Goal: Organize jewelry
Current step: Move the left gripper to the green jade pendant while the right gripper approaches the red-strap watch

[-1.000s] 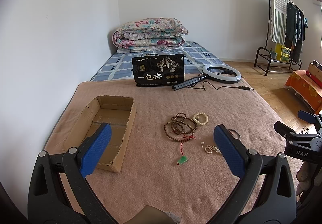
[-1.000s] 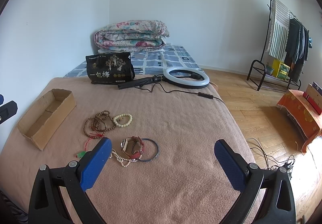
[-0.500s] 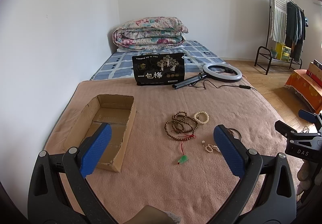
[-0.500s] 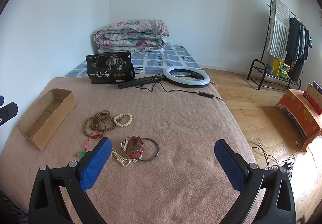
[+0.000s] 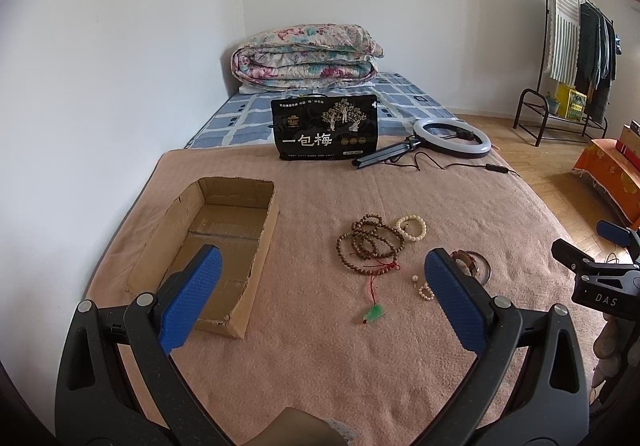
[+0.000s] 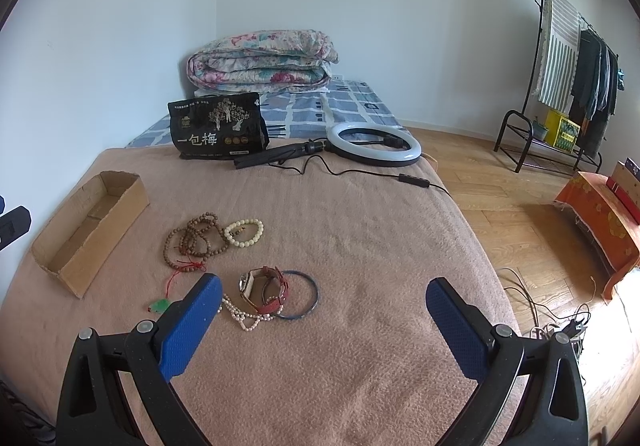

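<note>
Two grippers, left gripper (image 5: 322, 300) and right gripper (image 6: 323, 324), hang spread wide, holding nothing, above a tan blanket (image 6: 340, 230). Jewelry (image 6: 240, 266) lies beside a cardboard box (image 5: 208, 242); white walls (image 6: 360, 5), wooden floor (image 6: 520, 205).

Each gripper (image 5: 322, 300) (image 6: 324, 322) has black arms, silver screws and blue textured pads (image 5: 191, 298).

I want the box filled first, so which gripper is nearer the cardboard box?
Left. The left gripper hangs open with one blue finger over the cardboard box. The right gripper, also open, sits off to the box's right, by the watch.
</note>
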A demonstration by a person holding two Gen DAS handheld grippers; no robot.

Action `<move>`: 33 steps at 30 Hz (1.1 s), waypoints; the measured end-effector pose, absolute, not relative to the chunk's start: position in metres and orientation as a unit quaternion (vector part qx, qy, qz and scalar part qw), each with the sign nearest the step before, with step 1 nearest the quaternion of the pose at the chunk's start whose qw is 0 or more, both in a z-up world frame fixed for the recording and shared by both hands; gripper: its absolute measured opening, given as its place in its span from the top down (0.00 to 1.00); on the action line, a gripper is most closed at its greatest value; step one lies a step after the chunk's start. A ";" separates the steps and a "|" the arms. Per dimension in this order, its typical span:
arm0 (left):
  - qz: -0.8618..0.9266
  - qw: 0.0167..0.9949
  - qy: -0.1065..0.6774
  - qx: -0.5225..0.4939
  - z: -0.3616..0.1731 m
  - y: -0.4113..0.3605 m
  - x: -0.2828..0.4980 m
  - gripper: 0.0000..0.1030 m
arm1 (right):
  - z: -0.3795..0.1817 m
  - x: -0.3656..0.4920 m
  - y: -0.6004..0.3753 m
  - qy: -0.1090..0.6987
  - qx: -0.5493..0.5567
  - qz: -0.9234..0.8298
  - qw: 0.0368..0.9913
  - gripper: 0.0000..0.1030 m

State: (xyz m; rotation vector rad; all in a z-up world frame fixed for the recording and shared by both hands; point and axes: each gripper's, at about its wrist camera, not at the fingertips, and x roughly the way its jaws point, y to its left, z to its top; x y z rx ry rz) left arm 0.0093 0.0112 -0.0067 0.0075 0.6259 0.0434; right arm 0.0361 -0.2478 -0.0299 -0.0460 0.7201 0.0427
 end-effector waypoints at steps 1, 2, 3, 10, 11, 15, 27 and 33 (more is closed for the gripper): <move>0.022 0.951 0.309 0.004 -0.008 0.011 0.010 0.00 | -0.031 0.038 -0.248 0.355 -0.021 0.021 0.934 0.00; 0.023 0.950 0.311 0.004 -0.009 0.012 0.011 0.00 | -0.032 0.040 -0.248 0.357 -0.020 0.022 0.934 0.00; 0.023 0.950 0.313 0.005 -0.010 0.011 0.013 0.00 | -0.033 0.042 -0.248 0.360 -0.019 0.023 0.933 0.00; 0.019 0.943 0.332 0.015 -0.023 0.010 0.024 0.00 | -0.039 0.055 -0.248 0.370 -0.014 0.034 0.928 0.00; 0.018 0.942 0.336 0.016 -0.025 0.010 0.025 0.00 | -0.040 0.056 -0.248 0.372 -0.014 0.038 0.927 0.00; 0.016 0.933 0.360 0.016 -0.037 0.011 0.034 0.00 | -0.049 0.066 -0.248 0.386 -0.013 0.066 0.920 0.00; -0.023 0.910 0.415 0.011 -0.068 0.006 0.052 0.23 | -0.080 0.104 -0.253 0.475 0.048 0.143 0.867 0.21; -0.057 0.893 0.447 0.003 -0.083 -0.001 0.064 0.39 | -0.100 0.120 -0.251 0.516 0.071 0.161 0.838 0.37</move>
